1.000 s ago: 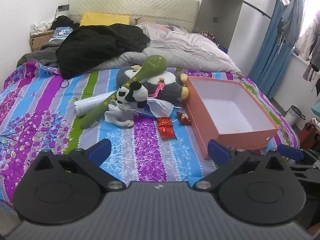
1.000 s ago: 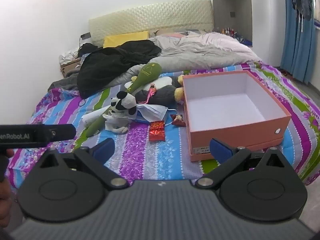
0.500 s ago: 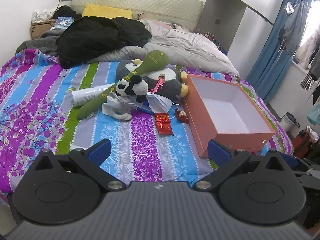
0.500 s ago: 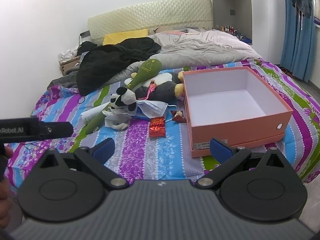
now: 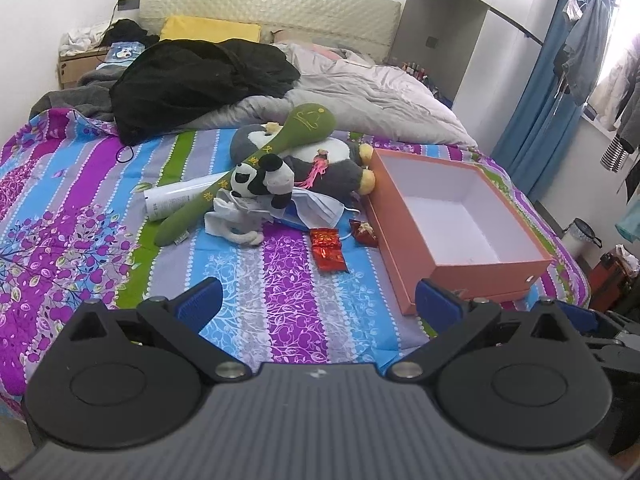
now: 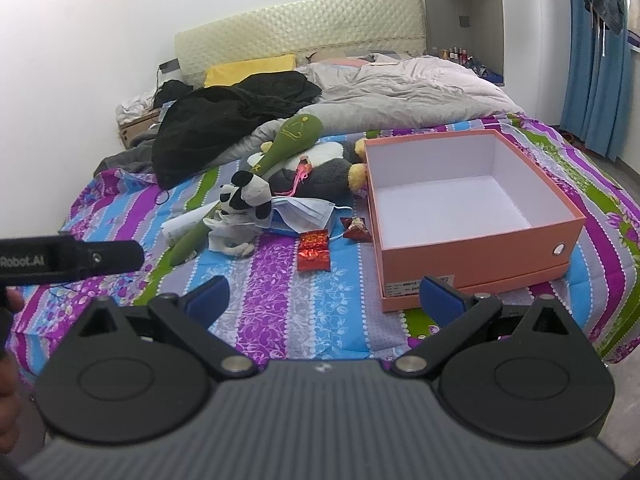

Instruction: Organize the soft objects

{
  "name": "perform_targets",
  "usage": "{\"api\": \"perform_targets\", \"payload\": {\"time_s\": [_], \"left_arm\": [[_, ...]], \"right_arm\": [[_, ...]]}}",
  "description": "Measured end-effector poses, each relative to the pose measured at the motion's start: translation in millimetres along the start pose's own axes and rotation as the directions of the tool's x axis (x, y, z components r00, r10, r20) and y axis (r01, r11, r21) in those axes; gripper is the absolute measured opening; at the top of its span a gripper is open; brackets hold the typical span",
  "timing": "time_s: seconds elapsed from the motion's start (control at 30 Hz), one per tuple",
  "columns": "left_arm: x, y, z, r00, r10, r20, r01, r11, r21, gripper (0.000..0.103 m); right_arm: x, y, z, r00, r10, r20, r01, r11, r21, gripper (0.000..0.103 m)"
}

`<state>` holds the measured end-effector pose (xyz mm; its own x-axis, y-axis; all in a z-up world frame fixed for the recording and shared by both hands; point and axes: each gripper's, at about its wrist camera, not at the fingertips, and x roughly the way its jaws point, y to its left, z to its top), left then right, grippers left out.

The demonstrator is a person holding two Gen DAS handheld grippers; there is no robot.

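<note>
Nearest: left tongs (image 5: pixel 318 300) and right tongs (image 6: pixel 324 296), both spread wide, nothing held, above the striped bedspread (image 5: pixel 280 320). Beyond, on the bedspread: two red foil packets (image 5: pixel 328 243), just left of one open orange box (image 5: pixel 472 276), white inside. Farther left, one heap of soft toys: one small panda plush (image 5: pixel 262 178) atop one long green plush (image 5: pixel 256 160), one grey-and-white plush (image 5: pixel 320 160) against the box corner; one blue face mask (image 5: pixel 320 208) and one white tube (image 5: pixel 180 198) alongside. Farthest: one black garment (image 5: pixel 192 80), one grey duvet (image 5: pixel 360 92), one yellow pillow (image 5: pixel 212 30).
</note>
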<state>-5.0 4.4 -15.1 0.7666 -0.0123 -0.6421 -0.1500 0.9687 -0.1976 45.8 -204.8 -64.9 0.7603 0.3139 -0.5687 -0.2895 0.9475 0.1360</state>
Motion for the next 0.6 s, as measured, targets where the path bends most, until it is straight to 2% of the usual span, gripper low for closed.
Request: {"api": "perform_targets", "payload": {"time_s": [0.6], "left_arm": [[-1.3, 1.2, 0.4, 1.0, 0.006, -0.006, -0.006, 1.0, 0.0, 0.103]], "right_arm": [[0.8, -0.3, -1.2, 1.0, 0.003, -0.007, -0.003, 1.0, -0.005, 0.103]]}}
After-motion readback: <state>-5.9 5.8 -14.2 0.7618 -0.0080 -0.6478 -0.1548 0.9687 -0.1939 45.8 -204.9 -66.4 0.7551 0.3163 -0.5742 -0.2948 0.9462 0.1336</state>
